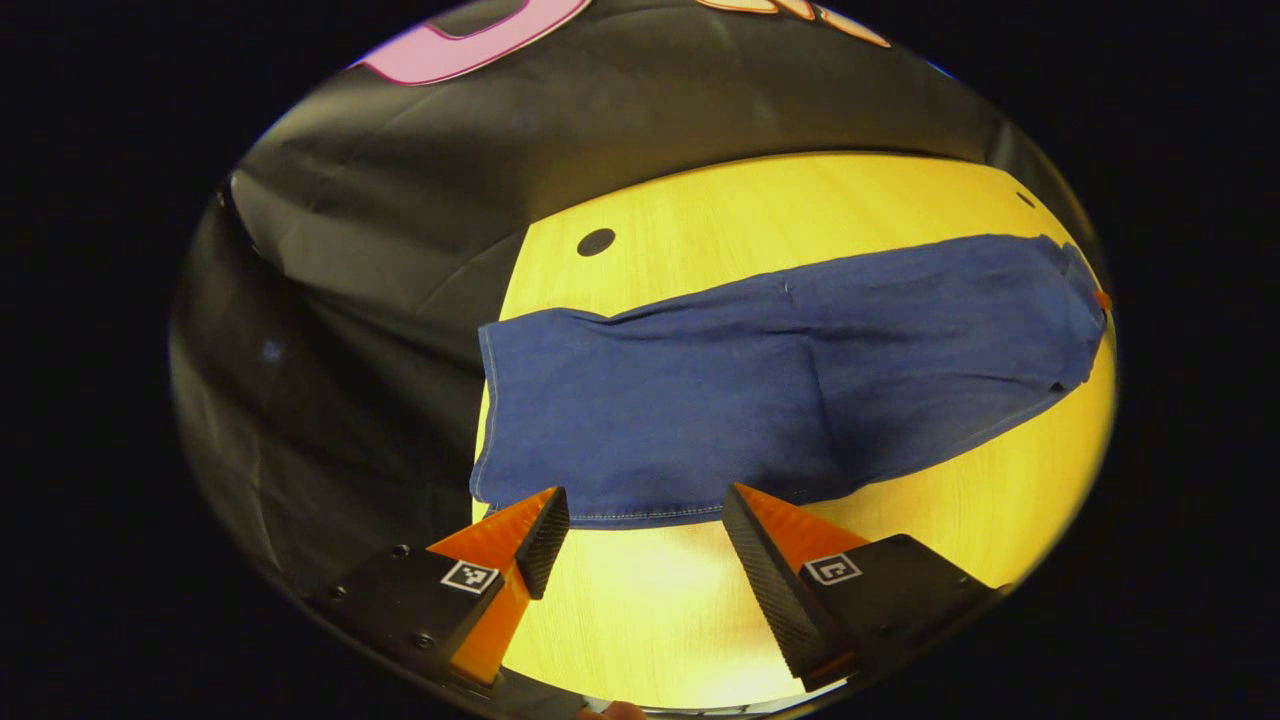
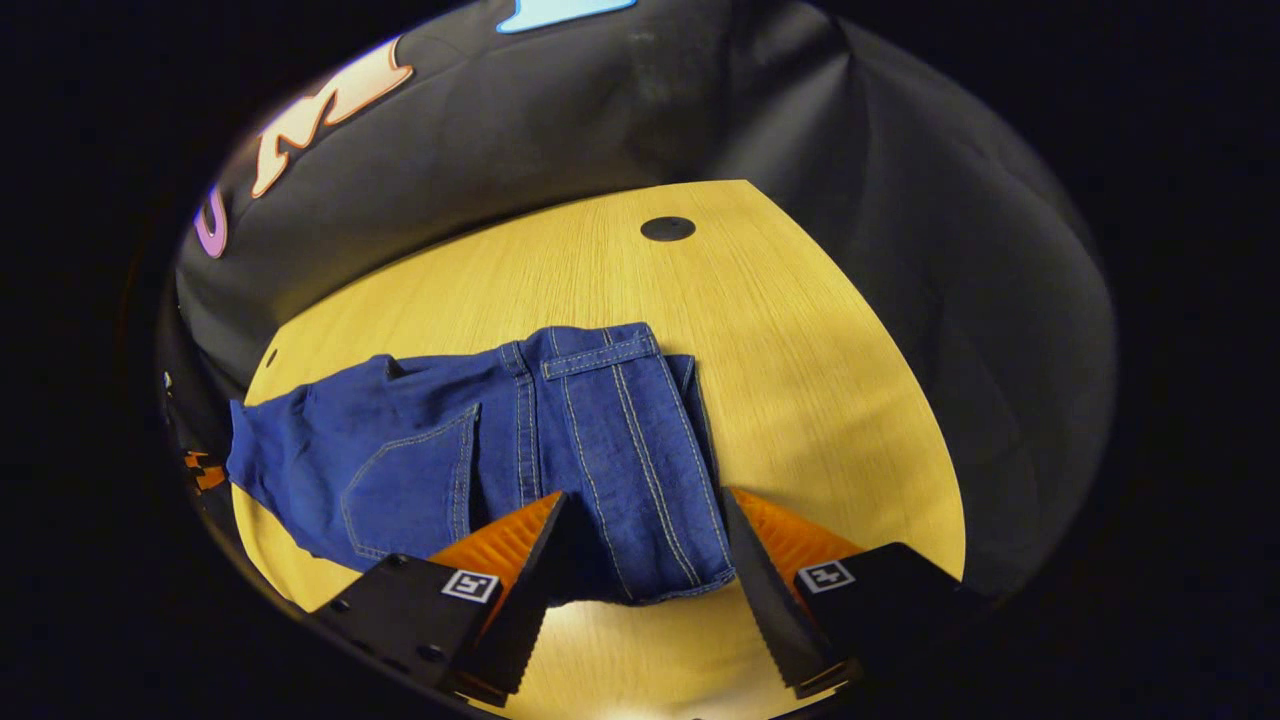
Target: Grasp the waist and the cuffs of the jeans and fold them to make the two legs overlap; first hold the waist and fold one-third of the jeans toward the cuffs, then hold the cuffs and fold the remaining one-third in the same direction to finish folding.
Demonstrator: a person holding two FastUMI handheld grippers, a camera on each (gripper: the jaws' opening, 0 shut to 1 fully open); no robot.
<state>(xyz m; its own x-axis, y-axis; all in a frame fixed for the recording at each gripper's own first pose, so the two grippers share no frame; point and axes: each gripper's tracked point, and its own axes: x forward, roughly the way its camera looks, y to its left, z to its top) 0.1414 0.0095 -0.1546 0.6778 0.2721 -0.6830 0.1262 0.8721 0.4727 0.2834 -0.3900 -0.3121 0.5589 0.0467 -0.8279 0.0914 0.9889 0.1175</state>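
While both claws sit apart and hold nothing, the jeans (image 1: pixel 780 385) lie flat along the wooden desk (image 1: pixel 760 210), legs apparently already overlapped into one long strip. Left claw (image 1: pixel 645 525) hovers at the near hem of the cuff end, fingers wide, denim edge just between the tips. Right claw (image 2: pixel 640 530) is at the waist end (image 2: pixel 610 450), fingers wide either side of the back seam and belt loop, cloth edge just ahead of the tips. Back pocket (image 2: pixel 410 480) faces up.

Judgement: step in hand is the waist grab for the first one-third fold. To do it well, the right claw should drop onto the waistband edge, pinch all layers, not the top layer alone, then lift low and carry straight toward the cuffs so the strip does not skew. Left claw could pin or hold the cuff end so the strip doesn't slide on the smooth wood.

Around: a dark round hole (image 2: pixel 668 228) in the desk beyond the jeans, well apart, and black cloth wall behind. Nothing blocks the path. Risks: cuff end hangs at the desk edge and may drag off; wrinkles near the pocket may bunch.
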